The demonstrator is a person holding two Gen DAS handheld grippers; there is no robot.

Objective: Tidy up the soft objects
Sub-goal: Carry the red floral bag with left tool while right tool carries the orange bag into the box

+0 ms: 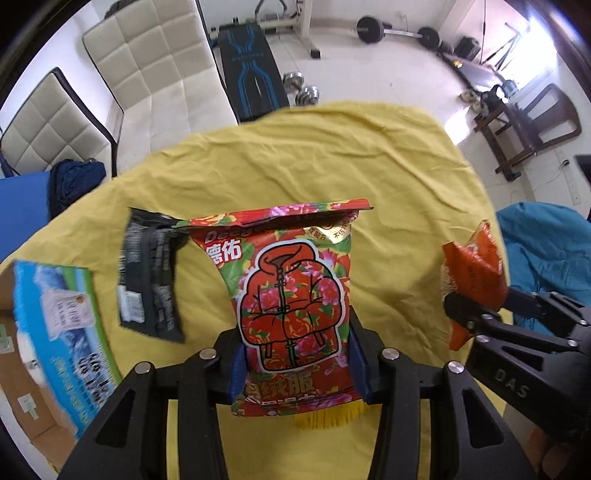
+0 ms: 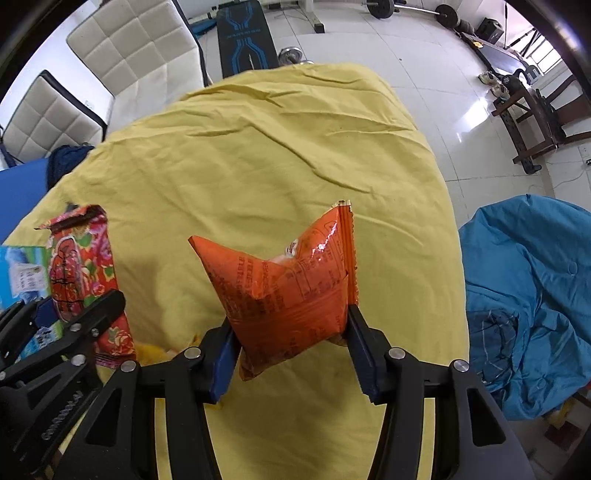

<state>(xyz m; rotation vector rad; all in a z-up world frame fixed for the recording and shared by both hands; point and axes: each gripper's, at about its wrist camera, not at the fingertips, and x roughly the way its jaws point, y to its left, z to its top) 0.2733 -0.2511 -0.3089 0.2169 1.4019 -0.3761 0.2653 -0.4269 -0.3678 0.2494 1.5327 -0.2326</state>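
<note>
While the left tongs (image 1: 299, 365) clamp the lower half of a red floral pack (image 1: 291, 295), the pack stands upright between the blue pads, its sealed top edge toward 12 o'clock and its gold fringe hanging just below the grip. It is lifted clear of the yellow cloth (image 1: 332, 155) that covers the surface. At 9 o'clock from the pack a black packet (image 1: 151, 280) lies flat on the cloth, blurred, and further out at 8 o'clock a blue-and-green box (image 1: 62, 325) sits at the cloth's edge, with brown cardboard beside it. At 3 o'clock in the left view the right tongs (image 2: 291, 343) hold an orange bag (image 2: 288, 288); the right view shows their pads pressed on its sides, the bag crumpled and tilted, one corner pointing to 1 o'clock, raised above the cloth. In that view the floral pack appears at 9 o'clock, near the orange bag but apart from it. Beyond the surface, at 11 o'clock, stand white quilted chairs (image 1: 155, 62); a weight bench (image 1: 247, 74) and a barbell (image 1: 399, 31) rest on the tiled floor at 12 to 1 o'clock. A blue quilt (image 2: 528, 295) is heaped at 3 o'clock beside the surface.
</note>
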